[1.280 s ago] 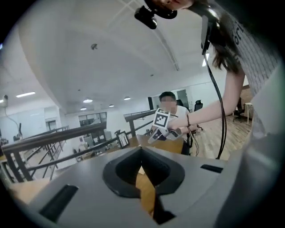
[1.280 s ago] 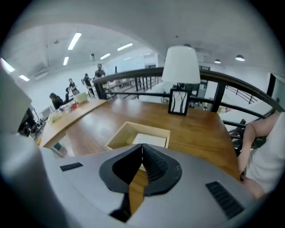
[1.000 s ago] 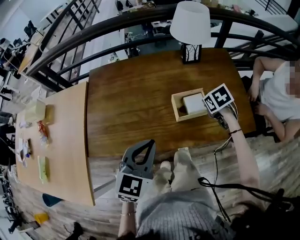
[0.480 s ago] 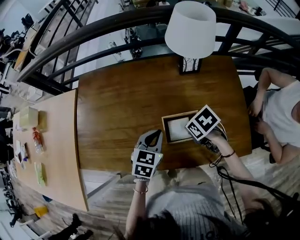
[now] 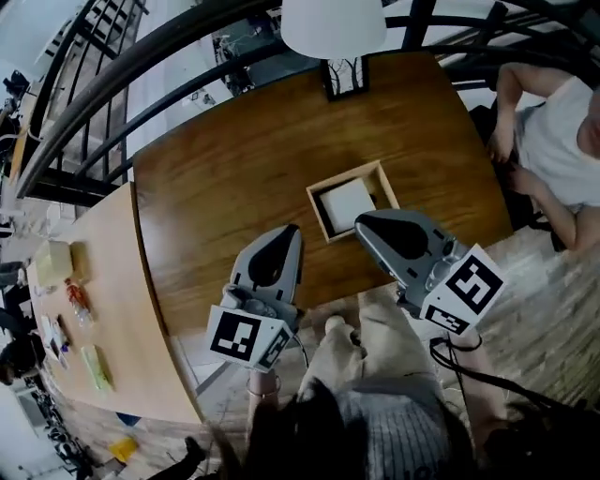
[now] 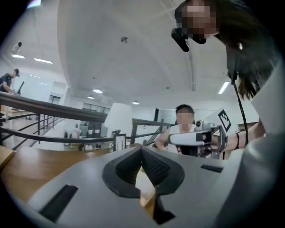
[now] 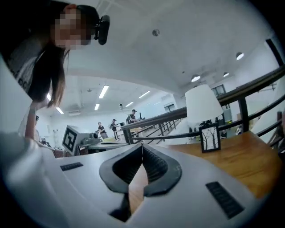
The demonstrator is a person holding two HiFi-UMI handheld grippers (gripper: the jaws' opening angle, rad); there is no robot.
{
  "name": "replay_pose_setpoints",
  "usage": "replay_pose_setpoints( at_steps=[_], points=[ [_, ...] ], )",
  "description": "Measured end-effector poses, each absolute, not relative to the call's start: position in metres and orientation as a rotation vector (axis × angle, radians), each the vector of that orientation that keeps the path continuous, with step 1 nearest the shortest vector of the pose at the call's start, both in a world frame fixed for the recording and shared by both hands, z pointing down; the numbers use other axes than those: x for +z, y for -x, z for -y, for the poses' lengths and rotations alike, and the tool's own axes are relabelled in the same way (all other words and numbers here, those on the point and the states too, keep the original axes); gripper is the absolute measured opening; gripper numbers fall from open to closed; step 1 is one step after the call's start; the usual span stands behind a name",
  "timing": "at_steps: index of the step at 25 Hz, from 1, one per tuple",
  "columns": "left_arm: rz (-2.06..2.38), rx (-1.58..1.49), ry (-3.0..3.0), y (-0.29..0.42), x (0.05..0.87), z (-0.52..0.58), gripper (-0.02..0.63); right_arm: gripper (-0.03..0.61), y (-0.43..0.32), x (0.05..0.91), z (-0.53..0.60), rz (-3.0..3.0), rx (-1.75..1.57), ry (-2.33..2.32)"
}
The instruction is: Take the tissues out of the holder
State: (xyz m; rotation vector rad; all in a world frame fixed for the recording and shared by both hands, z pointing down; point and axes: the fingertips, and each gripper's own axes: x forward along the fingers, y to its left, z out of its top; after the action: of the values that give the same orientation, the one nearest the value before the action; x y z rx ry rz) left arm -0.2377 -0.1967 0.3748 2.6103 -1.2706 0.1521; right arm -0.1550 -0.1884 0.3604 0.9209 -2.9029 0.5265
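1. Since half a second ago, find right tongs [image 5: 359, 222] drawn back off the holder [image 5: 345, 179], tip now at its near rim, contact not clear. Find left tongs [image 5: 294, 228] brought forward too, tip near the holder's near left corner and apart from it.
2. Read right tongs as pressed together on nothing in the right gripper view: ribbed pads [image 7: 153, 162] meeting at the tip, only wood grain showing through the slit below.
3. Read left tongs likewise closed and empty in the left gripper view, with a sliver of pale holder and wood showing under the meeting pads.
4. Place the tissues [image 5: 348, 201] as a flat white stack lying inside the wooden holder, on the dark surface [image 5: 225, 169], between the tongs' tips and the lamp [image 5: 333, 23].
5. Judge nothing done yet: tissues down in the holder, none lifted, none lying loose on the surface.
6. Judge the whole job left: opening one pair of tongs, reaching down into the holder, pinching the stack, lifting it clear.
7. Consider steadying the holder with the other pair, against its sliding or rising with the tissues.
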Motion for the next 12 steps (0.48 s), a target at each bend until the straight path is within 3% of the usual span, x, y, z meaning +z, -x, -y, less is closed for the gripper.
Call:
replay_pose_setpoints(
  at_steps=[12],
  points=[
    [1.145, 0.139, -2.874, 0.148, 0.314, 0.021, 0.008, 0.012, 0.100, 0.322, 0.030, 2.789, 0.295, -1.219]
  ],
)
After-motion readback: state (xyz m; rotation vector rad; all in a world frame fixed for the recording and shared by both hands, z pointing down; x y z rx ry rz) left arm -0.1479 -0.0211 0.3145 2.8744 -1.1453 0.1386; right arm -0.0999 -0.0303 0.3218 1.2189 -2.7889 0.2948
